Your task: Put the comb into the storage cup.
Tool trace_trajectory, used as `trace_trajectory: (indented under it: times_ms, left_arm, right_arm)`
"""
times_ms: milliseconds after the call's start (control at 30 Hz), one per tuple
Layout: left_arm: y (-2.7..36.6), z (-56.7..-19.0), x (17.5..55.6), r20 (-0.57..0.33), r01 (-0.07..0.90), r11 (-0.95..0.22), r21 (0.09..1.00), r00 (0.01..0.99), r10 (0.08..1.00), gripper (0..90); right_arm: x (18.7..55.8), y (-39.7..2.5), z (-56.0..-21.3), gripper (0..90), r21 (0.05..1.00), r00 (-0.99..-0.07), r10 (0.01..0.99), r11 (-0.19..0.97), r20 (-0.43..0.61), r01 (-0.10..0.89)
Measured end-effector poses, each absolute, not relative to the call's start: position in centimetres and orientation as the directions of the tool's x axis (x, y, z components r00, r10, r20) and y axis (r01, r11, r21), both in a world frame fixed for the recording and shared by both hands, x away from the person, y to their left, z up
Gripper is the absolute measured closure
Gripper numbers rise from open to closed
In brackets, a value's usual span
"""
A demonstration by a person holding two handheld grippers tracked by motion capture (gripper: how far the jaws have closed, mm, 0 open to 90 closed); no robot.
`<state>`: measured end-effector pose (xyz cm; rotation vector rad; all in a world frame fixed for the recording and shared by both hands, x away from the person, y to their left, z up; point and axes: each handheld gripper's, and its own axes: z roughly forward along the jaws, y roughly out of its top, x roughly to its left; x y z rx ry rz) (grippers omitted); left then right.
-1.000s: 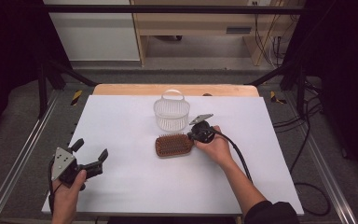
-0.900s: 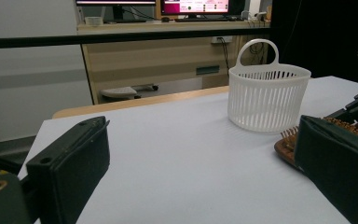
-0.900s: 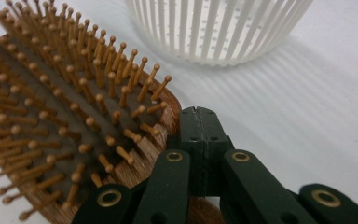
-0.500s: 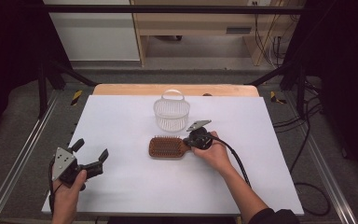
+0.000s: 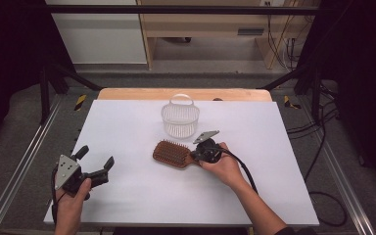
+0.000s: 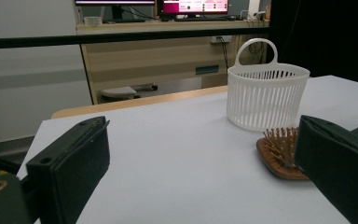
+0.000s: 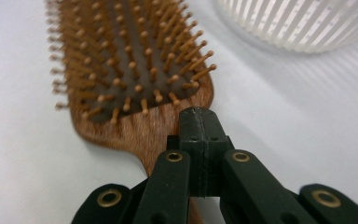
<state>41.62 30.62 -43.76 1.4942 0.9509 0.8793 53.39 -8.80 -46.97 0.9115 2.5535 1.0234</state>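
Lying bristles-up on the counter (image 5: 127,122) just before the basket (image 5: 180,119), the hairbrush (image 5: 171,153) is gripped at its handle by the closed right tongs (image 5: 199,155), while the left tongs (image 5: 94,164) are held open well apart.

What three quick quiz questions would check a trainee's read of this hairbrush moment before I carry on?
1. True or false: the right gripper is shut on the handle of the hairbrush.
2. Which way do the hairbrush's bristles face: A up, B down against the table, C toward the person?
3. Fill in: the left gripper is open and holds ____.

Key
1. True: in the right gripper view the jaws are closed over the handle where it meets the head.
2. A. The white basket stands upright just beyond the brush, apart from it.
3. Nothing; it is near the table's front left corner.
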Motion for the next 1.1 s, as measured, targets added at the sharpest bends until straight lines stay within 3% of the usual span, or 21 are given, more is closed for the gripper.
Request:
trace_trajectory:
  times_ms: [800,933,1100]
  left_arm:
    - [30.5,-43.8,41.6,0.035,0.101,-0.082,0.991,0.405,0.914,3.7]
    - [30.4,-43.9,41.6,0.036,0.104,-0.084,0.991,0.405,0.914,3.7]
    - [30.5,-43.9,41.6,0.036,0.105,-0.085,0.991,0.405,0.914,3.7]
  right_arm:
    - [51.2,-10.0,-45.9,89.2,0.68,-0.769,0.638,0.55,0.033,0.485]
    - [50.7,-10.4,-45.1,84.4,0.69,-0.766,0.642,0.537,0.039,0.485]
    - [50.2,-10.6,-44.4,69.3,0.686,-0.752,0.656,0.521,0.058,0.507]
